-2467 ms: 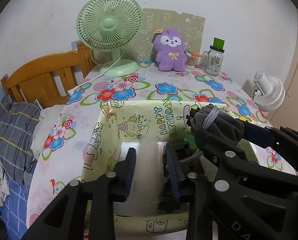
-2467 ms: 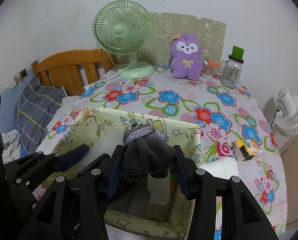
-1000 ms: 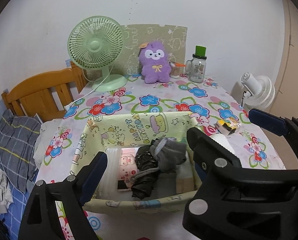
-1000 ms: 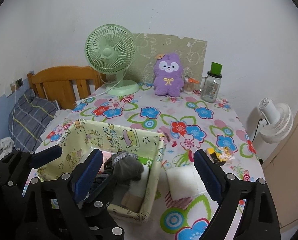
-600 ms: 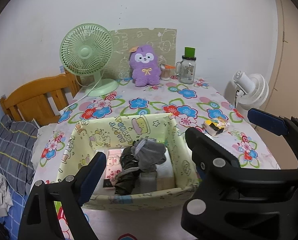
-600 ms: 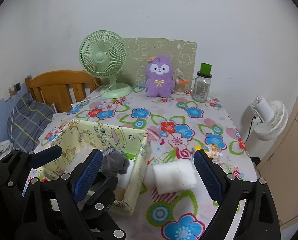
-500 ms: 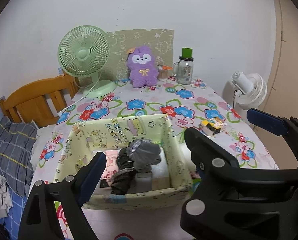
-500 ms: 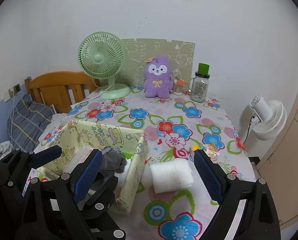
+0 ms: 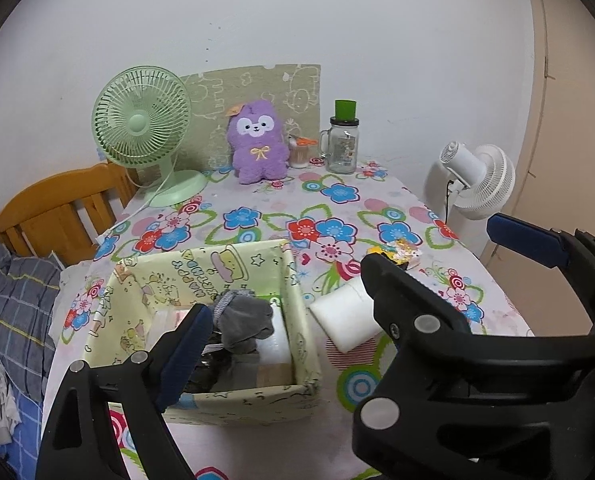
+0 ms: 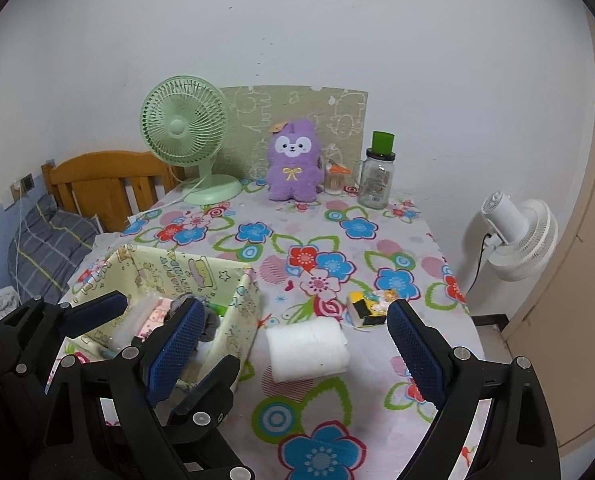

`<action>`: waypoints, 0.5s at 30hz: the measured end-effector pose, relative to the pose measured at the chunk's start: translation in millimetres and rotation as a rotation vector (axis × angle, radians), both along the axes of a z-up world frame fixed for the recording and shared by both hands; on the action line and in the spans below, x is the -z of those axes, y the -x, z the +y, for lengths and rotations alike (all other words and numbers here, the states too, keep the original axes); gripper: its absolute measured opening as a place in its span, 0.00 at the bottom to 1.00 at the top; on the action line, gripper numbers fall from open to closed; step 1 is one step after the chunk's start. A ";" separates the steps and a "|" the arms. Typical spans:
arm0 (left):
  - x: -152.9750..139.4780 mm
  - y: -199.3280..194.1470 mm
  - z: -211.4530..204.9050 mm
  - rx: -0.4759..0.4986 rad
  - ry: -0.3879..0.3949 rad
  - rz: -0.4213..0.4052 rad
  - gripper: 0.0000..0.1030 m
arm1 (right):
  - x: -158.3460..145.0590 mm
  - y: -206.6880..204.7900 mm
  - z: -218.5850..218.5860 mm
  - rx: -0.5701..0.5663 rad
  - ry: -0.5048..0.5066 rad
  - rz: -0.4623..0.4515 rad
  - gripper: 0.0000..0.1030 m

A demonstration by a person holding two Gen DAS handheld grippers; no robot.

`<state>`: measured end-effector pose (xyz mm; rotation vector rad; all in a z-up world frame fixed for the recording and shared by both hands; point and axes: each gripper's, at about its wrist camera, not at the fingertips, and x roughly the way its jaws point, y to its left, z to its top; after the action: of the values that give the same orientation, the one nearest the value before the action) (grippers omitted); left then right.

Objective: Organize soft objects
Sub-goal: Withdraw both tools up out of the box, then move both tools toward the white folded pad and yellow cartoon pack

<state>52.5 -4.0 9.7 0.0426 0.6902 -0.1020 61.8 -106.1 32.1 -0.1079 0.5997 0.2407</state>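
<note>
Both grippers hang above the near edge of the table with their jaws spread wide and nothing between them. The right gripper (image 10: 293, 348) frames a white folded cloth (image 10: 306, 349), which lies flat on the flowered tablecloth (image 10: 329, 264), just right of the box. The left gripper (image 9: 281, 320) sits over the box (image 9: 297, 308), at about nine o'clock from the cloth.

Inside the box a grey sock (image 9: 243, 322) rests on top of a heap of dark things and white packets, riding close to the rim. That seems the first worry: it is piled loosely, so a jaw swinging past could drag it out again or knock the thin-walled box askew.

My guess is the cloth is next. It is soft and folded in layers, so a pinch on the top fold alone might lift one flap and let the rest trail open across the table. It could also snag the tablecloth beneath if the jaws bite too deep.

At about one o'clock from the cloth, quite near, lies a small yellow and black sponge (image 10: 367, 308) in a wrapper; a wide approach might shove it toward the table edge.

Further off, at twelve o'clock against the wall, a purple plush toy (image 10: 294, 168) stands between a green fan (image 10: 185, 132) and a glass jar (image 10: 375, 176). Reaching for the toy carelessly risks tipping the jar.
</note>
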 end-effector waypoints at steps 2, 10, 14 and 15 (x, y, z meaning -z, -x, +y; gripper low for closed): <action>0.3 0.1 -3.4 0.004 -0.002 -0.001 0.89 | -0.3 0.1 -3.9 0.002 0.000 0.001 0.92; -1.4 -0.3 -19.5 0.023 -0.010 -0.022 0.89 | -0.4 0.0 -20.6 0.012 -0.009 -0.009 0.92; -0.9 -1.7 -28.7 0.034 -0.009 -0.025 0.89 | 0.5 -1.2 -30.5 0.014 -0.022 -0.008 0.92; -0.6 -2.5 -30.7 0.037 -0.006 -0.024 0.89 | 0.5 -1.6 -32.6 0.018 -0.023 -0.009 0.92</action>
<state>54.9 -34.6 10.3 0.0622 0.6655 -0.1343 63.4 -138.6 31.6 -0.0816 0.5882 0.2298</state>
